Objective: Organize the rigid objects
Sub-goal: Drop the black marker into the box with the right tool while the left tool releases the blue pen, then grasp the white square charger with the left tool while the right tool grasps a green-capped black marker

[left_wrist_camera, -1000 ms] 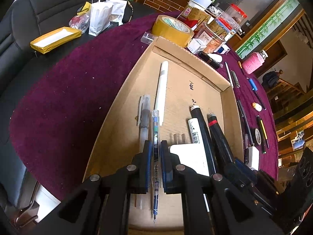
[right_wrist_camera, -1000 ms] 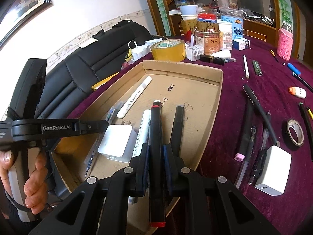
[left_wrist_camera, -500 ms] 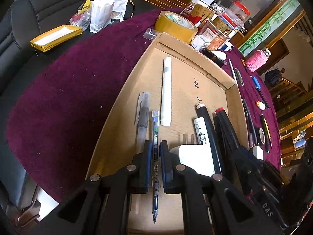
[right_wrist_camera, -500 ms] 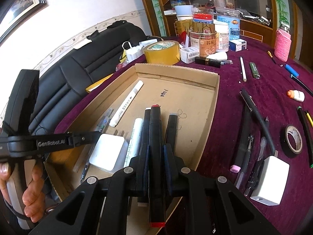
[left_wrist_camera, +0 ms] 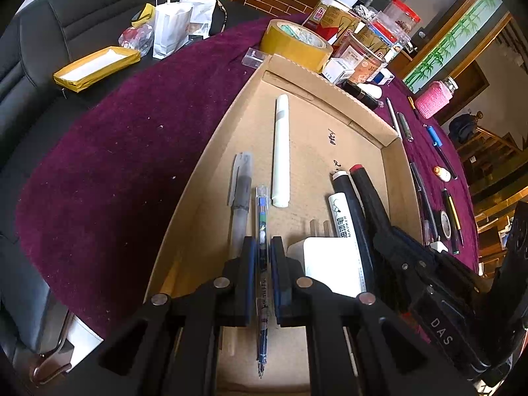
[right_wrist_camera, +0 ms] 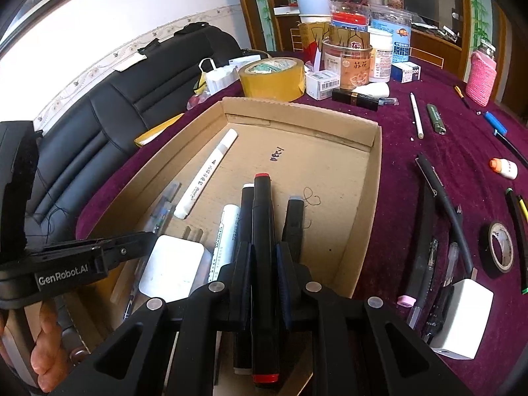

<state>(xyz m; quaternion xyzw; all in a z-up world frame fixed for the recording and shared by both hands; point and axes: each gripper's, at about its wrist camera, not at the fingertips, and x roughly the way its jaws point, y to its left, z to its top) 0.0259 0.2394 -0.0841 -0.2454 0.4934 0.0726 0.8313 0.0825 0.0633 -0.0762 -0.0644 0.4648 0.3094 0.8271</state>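
The shallow brown cardboard tray (left_wrist_camera: 227, 132) at frame centre held a white marker (left_wrist_camera: 281, 151) and white charger block (right_wrist_camera: 170, 269), while the left gripper (left_wrist_camera: 263, 257) clamped a clear slim pen (left_wrist_camera: 262, 231) and the right gripper (right_wrist_camera: 264, 260) clamped a black red-capped marker (right_wrist_camera: 262, 231) over it.

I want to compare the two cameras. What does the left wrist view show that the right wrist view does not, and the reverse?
Only the left wrist view shows the left claw shut on a clear pen and a frosted pen lying beside it.

Only the right wrist view shows the right claw shut on a black marker with red ends, and a white charger lying on the purple cloth outside the box.

Both show the cardboard box, the long white marker and a white adapter in it, and the yellow tape roll.
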